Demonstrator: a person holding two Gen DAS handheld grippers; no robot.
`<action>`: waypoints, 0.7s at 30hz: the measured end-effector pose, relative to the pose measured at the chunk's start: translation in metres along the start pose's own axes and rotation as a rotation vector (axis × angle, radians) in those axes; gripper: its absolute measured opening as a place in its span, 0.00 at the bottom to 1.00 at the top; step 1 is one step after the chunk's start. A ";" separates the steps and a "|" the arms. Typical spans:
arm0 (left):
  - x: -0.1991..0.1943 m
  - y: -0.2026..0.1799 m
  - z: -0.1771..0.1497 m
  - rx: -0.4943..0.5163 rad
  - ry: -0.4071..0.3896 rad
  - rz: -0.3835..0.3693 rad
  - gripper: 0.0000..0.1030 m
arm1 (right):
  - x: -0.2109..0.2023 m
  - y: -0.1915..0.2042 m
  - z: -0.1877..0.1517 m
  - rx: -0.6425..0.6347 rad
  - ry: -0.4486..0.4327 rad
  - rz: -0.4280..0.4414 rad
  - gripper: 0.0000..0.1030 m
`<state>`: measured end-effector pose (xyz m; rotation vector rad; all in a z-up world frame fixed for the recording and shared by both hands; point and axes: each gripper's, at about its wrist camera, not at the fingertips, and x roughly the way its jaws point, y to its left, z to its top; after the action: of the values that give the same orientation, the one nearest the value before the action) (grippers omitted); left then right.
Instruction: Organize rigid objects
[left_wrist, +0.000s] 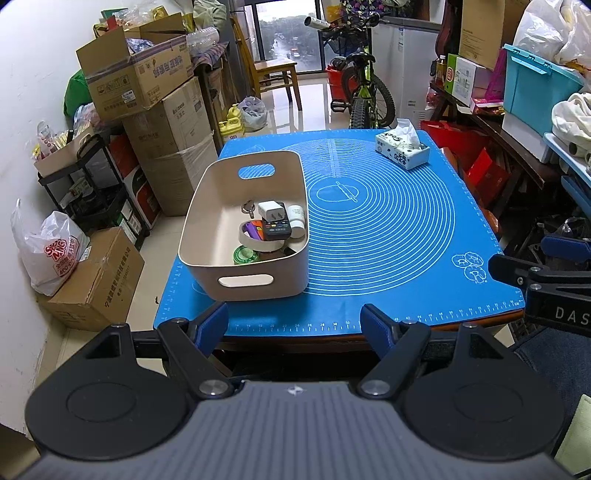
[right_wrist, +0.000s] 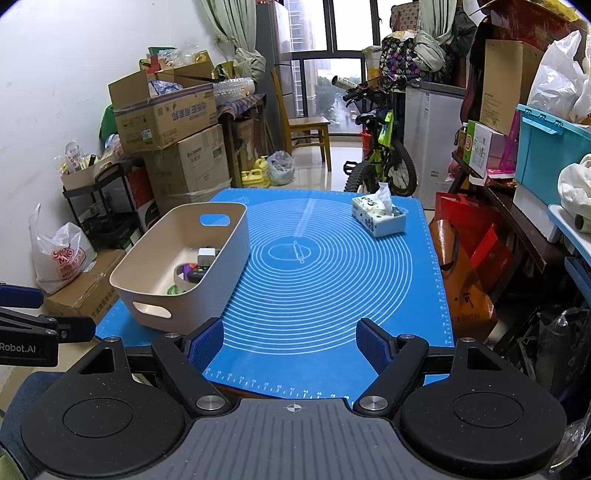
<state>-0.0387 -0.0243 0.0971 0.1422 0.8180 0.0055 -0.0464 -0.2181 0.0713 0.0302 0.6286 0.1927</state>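
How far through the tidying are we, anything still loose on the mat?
Done: the small items, including a white charger, remote and tape roll, sit inside the beige bin. In hand: nothing; the left gripper and right gripper are open. Left: only the tissue box remains on the blue mat.

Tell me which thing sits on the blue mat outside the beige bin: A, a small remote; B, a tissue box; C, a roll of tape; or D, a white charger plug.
B: the tissue box stands alone on the blue mat at the far right corner, while the charger plug, tape roll and small remote all lie inside the beige bin.
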 end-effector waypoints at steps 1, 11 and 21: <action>0.000 -0.001 0.000 0.001 0.000 0.000 0.76 | 0.000 0.000 -0.001 0.000 0.000 -0.001 0.79; -0.001 -0.006 0.001 0.003 -0.001 -0.004 0.76 | -0.001 0.000 -0.001 0.001 0.002 0.000 0.79; -0.002 -0.006 0.000 0.004 -0.001 -0.005 0.76 | -0.001 -0.001 -0.001 0.001 0.000 -0.001 0.79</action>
<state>-0.0397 -0.0303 0.0976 0.1440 0.8173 -0.0009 -0.0478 -0.2188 0.0712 0.0307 0.6292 0.1915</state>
